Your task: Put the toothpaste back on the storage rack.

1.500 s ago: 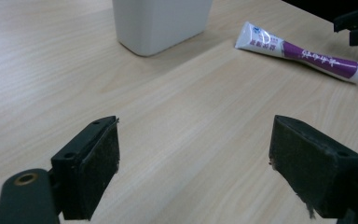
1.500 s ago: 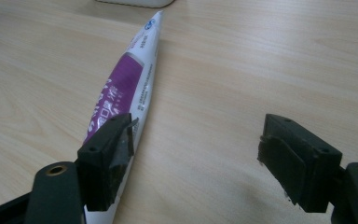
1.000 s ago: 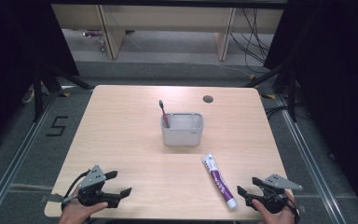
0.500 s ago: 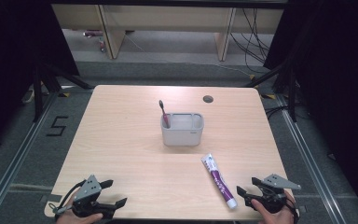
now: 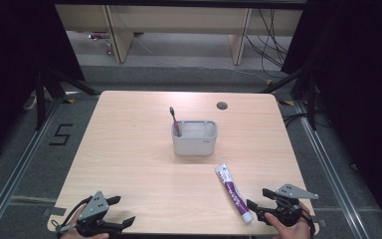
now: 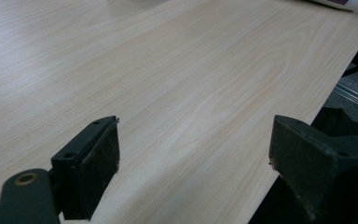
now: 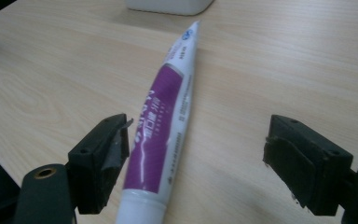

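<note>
**Toothpaste tube flat on table, both grippers spread and empty**

Purple-and-white plastic toothpaste tube [image 5: 234, 192] lies flat on the light wood-grain table [image 5: 129, 149], lower right of centre in the high view, white cap end toward the bottom edge of the frame, crimped end toward the middle. In the right gripper view the tube [image 7: 163, 121] runs from bottom centre up toward the top, cap nearest the camera, just beside the left-hand jaw; I cannot tell if they touch.

Grey rectangular plastic holder [image 5: 194, 138] stands near the centre of the table, above the tube and apart from it. A dark-handled toothbrush [image 5: 174, 121] stands tilted in its left compartment, head up. A small dark round hole [image 5: 222, 105] sits in the tabletop in the upper right part of the board.

Right gripper [image 5: 259, 199], black with a grey three-cornered plate, is at the lower right of the high view, held in a hand [image 5: 291, 226], jaws spread wide, nothing between the pads; the cap end of the tube is just beside it. Right gripper [image 7: 196, 158] confirms wide gap.

Left gripper [image 5: 119, 211] is at the lower left, by the near table edge, jaws spread and empty. Left gripper [image 6: 193, 154] looks over bare wood and the table edge.
</note>
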